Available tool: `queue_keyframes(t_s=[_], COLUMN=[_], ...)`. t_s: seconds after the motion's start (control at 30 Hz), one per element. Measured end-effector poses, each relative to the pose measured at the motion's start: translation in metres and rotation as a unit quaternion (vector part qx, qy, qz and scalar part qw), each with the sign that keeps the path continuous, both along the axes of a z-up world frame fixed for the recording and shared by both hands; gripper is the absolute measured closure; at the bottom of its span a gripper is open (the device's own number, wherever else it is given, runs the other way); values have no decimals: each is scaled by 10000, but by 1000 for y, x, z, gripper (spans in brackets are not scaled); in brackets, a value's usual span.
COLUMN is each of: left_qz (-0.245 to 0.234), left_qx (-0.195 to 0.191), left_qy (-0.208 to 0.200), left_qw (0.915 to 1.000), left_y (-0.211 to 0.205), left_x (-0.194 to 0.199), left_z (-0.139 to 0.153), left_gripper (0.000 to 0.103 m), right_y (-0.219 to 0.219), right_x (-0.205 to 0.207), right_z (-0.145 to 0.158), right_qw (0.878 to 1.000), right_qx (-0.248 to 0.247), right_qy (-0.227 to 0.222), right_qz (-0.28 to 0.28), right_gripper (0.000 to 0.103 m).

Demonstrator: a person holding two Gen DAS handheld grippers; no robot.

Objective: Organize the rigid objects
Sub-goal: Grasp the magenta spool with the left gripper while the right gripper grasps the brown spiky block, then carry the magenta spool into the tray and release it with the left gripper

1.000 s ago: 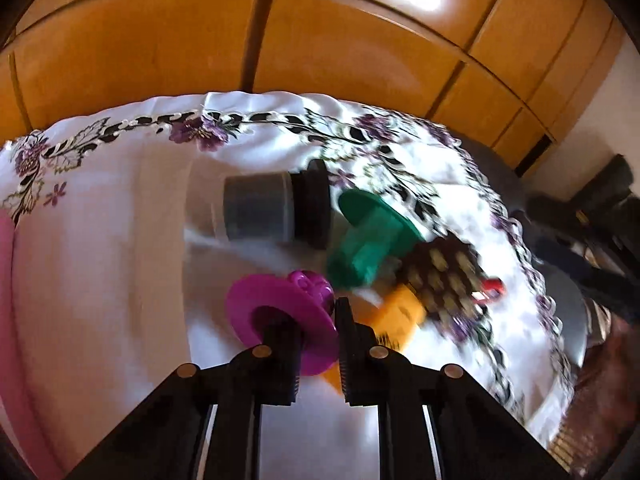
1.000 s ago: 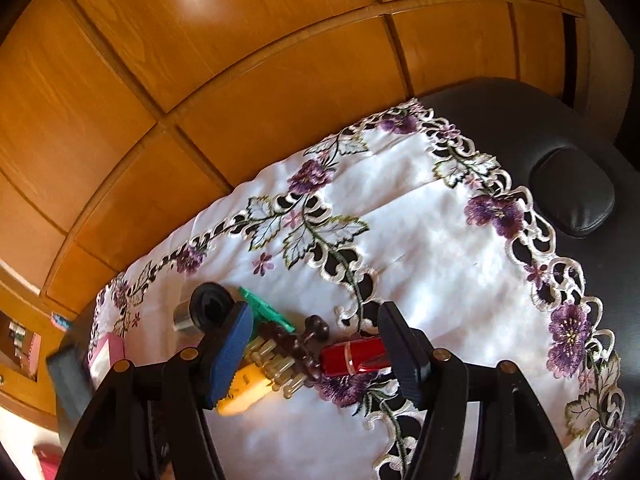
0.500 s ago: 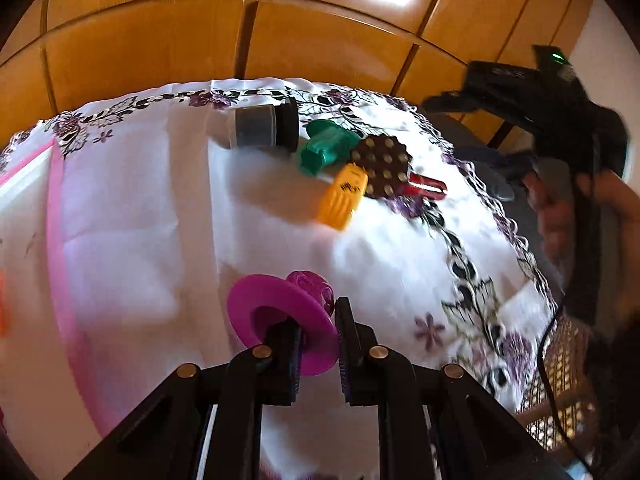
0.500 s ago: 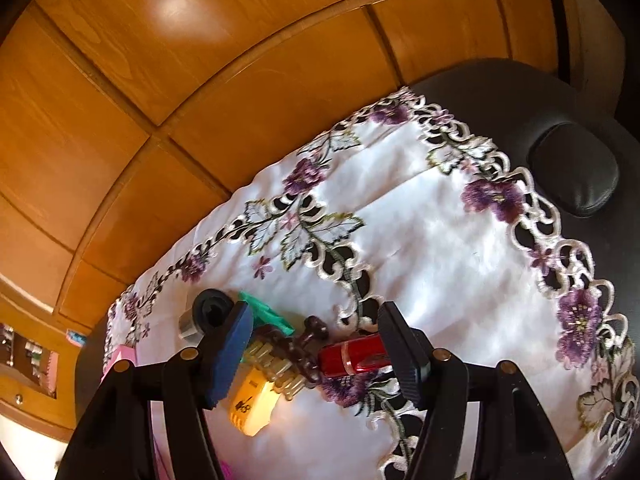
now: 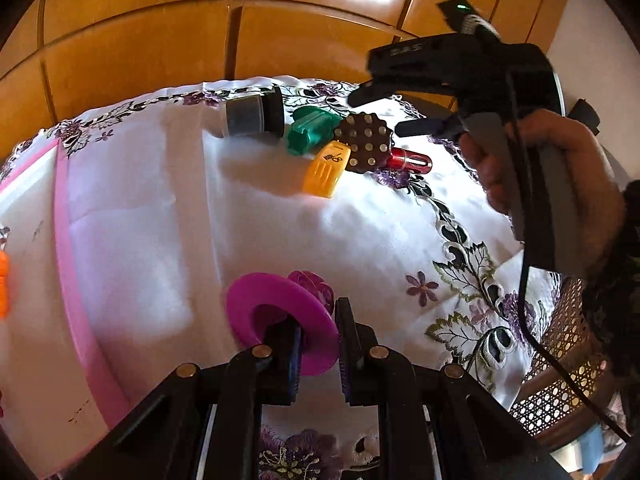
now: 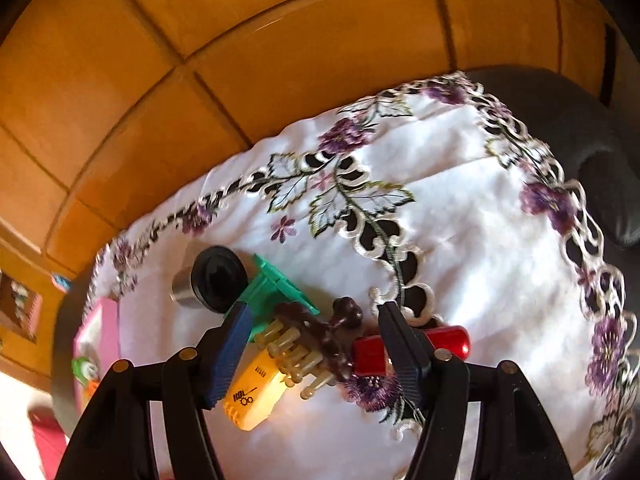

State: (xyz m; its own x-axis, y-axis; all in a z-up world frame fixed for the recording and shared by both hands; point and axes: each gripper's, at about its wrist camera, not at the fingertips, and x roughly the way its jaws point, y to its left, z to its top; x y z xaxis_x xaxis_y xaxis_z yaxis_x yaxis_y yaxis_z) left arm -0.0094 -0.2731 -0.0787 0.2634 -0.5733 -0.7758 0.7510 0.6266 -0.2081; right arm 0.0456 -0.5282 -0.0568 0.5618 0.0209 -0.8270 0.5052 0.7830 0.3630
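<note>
My left gripper (image 5: 318, 344) is shut on a magenta spool (image 5: 276, 320) and holds it above the white embroidered cloth (image 5: 248, 220). Far ahead lies a cluster: a grey and black canister (image 5: 252, 114), a green spool (image 5: 310, 130), a yellow piece (image 5: 326, 168), a brown studded hairbrush (image 5: 366, 142) and a red tube (image 5: 412, 160). My right gripper (image 6: 316, 344) is open and hovers over that cluster, its fingers either side of the brush (image 6: 312, 344). The yellow piece (image 6: 256, 394), green spool (image 6: 272, 288), canister (image 6: 212, 284) and red tube (image 6: 400, 348) show there too.
A pink-rimmed white tray (image 5: 76, 300) lies at the left, with an orange item (image 5: 3, 284) in it. Wooden panels (image 5: 280, 40) rise behind the table. A black padded chair (image 6: 592, 128) sits at the right, and a wicker basket (image 5: 560, 380) at the lower right.
My left gripper has pulled back from the cluster with the magenta spool, toward the tray side. My right gripper has moved closer over the cluster and stays open.
</note>
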Motion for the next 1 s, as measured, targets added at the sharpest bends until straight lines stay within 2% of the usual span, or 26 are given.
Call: queue_keyframes(t_s=[0.1, 0.13, 0.17, 0.23, 0.4, 0.43, 0.5, 0.57, 0.67, 0.8, 1.0], left_qz=[-12, -15, -15, -15, 24, 36, 54, 96, 171, 178, 342], left_qx=[-32, -42, -46, -48, -84, -91, -94, -104, -115, -197, -274], left_qy=[-6, -12, -20, -43, -50, -41, -31, -17, 18, -250, -418], left_qw=[10000, 10000, 10000, 10000, 9999, 9999, 9999, 9999, 9998, 9993, 9982], left_y=[0, 0, 1, 1, 4, 5, 6, 9, 11, 15, 26], left_x=[-1, -1, -1, -2, -2, -2, -2, -3, -3, -8, -8], left_z=[-1, -2, -2, -2, -1, 0, 1, 4, 8, 25, 45], left_gripper=[87, 87, 86, 86, 87, 87, 87, 88, 88, 88, 88], right_y=[14, 20, 23, 28, 21, 20, 17, 15, 13, 20, 18], right_x=[10, 12, 13, 13, 13, 14, 12, 9, 8, 10, 4], right_z=[-13, -15, -14, -13, -19, -23, -20, -17, -16, -13, -8], right_qw=[9982, 9972, 9967, 9952, 9966, 9963, 9965, 9958, 9957, 9928, 9911], right_qx=[-282, -358, -400, -610, -283, -231, -354, -582, -612, -913, -1133], right_qy=[381, 398, 372, 411, 425, 556, 536, 598, 610, 666, 657], right_qz=[363, 531, 593, 641, 645, 620, 531, 381, 331, 398, 248], right_gripper=[37, 41, 50, 50, 51, 59, 64, 64, 64, 64, 64])
